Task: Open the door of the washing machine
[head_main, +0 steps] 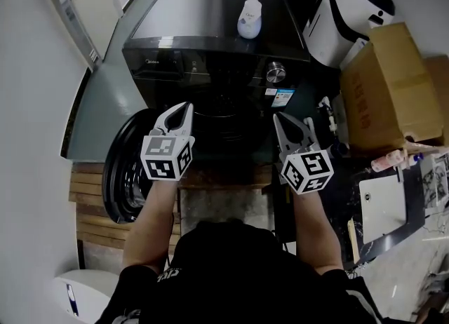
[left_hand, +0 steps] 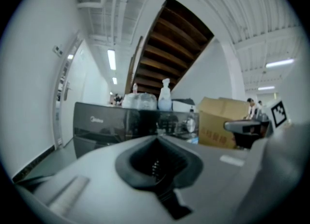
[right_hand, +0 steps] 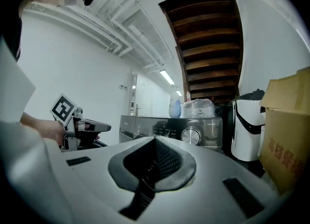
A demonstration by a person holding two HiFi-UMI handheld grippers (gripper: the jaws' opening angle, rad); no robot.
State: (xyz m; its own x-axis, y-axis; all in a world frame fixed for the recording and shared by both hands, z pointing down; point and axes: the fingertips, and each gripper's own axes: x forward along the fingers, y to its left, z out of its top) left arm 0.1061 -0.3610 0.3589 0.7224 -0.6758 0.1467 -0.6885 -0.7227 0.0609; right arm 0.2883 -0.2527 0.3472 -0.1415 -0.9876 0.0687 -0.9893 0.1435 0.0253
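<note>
Nearest, the left gripper (head_main: 184, 107) and right gripper (head_main: 278, 116) are held level side by side, each with jaws clenched together on nothing. Just beyond and left, the door (head_main: 126, 168) hangs swung wide open. Behind stands the washing machine (head_main: 210, 35), a bottle (head_main: 250, 17) on top and a cardboard box (head_main: 389, 84) to its right.
</note>
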